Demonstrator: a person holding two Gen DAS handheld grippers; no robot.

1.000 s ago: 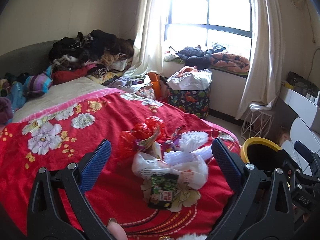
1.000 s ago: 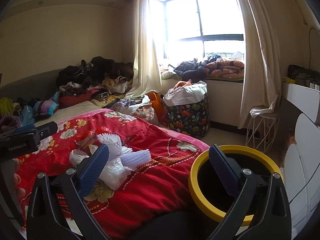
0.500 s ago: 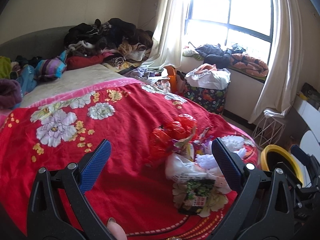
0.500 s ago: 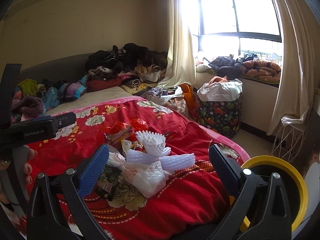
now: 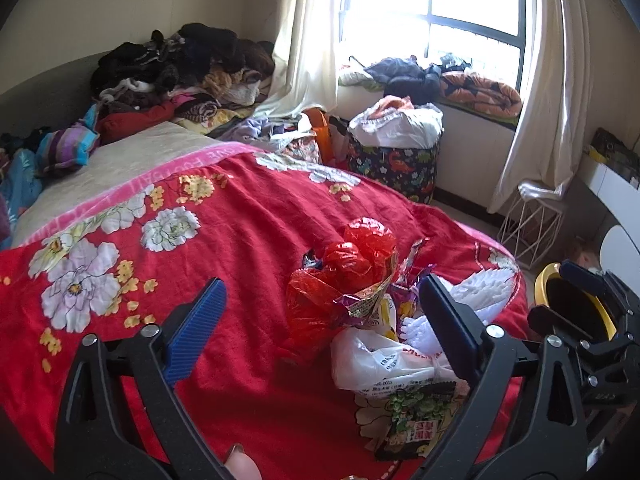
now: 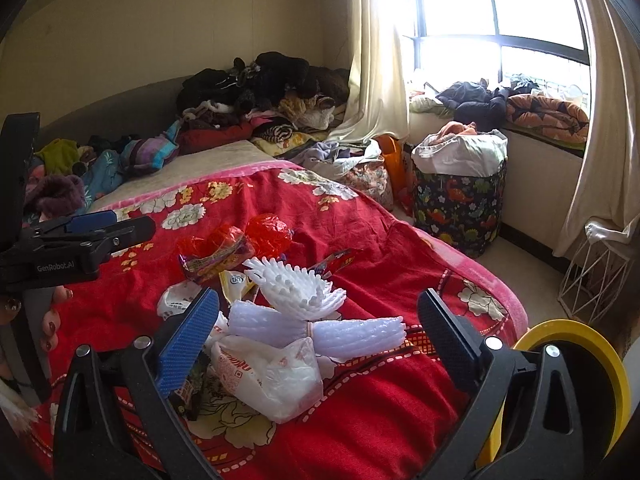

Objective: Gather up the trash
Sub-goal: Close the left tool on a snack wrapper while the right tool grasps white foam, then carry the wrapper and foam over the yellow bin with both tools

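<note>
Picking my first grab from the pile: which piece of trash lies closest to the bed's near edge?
The dark green snack packet, flat on the red blanket. It lies nearer than the white plastic bag and the red bags behind it.

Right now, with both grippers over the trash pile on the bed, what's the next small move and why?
Probably ease the left hand-held gripper forward and down onto the red plastic bag. Its jaws are closing but nothing is gripped yet, and the bag lies loose on the red blanket right between them. The yellow-rimmed bin waits beside the bed.
</note>
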